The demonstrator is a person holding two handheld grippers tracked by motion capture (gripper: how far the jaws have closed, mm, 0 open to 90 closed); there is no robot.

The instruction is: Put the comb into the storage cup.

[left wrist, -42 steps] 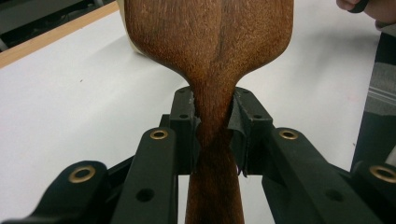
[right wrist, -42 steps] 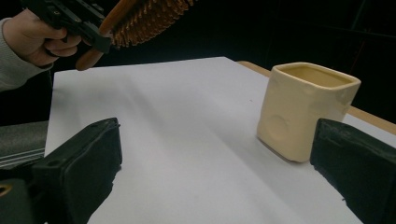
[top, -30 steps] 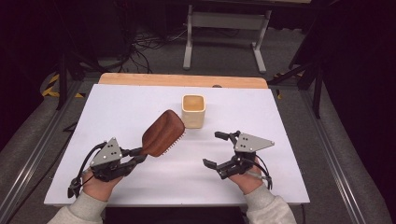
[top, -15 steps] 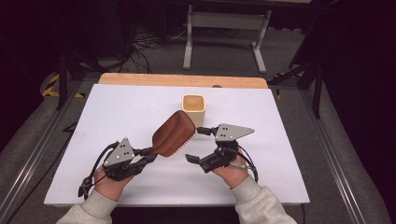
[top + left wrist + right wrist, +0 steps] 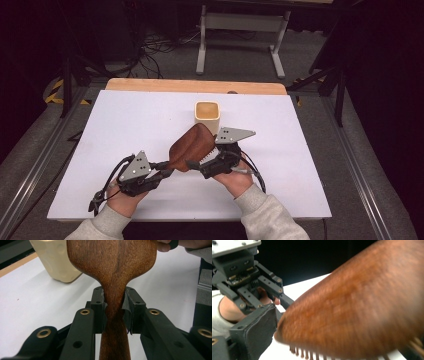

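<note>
Your left gripper (image 5: 113, 312) clamps the hairbrush (image 5: 112, 270) handle beside the cup (image 5: 207, 117); your right gripper (image 5: 200, 164) gapes around its bristles (image 5: 302, 353).

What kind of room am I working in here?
Likely a lab or workshop recording station, not a home: a white tabletop on a bare grey floor, loose black cables behind it, and a grey metal stand.

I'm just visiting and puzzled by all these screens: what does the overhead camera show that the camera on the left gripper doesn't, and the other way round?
High view alone: the whole white table, both forearms, the right gripper beside the brush head, the floor beyond. Left gripper view alone: a close look at its jaws pinching the narrow neck of the brush handle. Both: the wooden hairbrush, the cream cup behind it, the left gripper.
</note>
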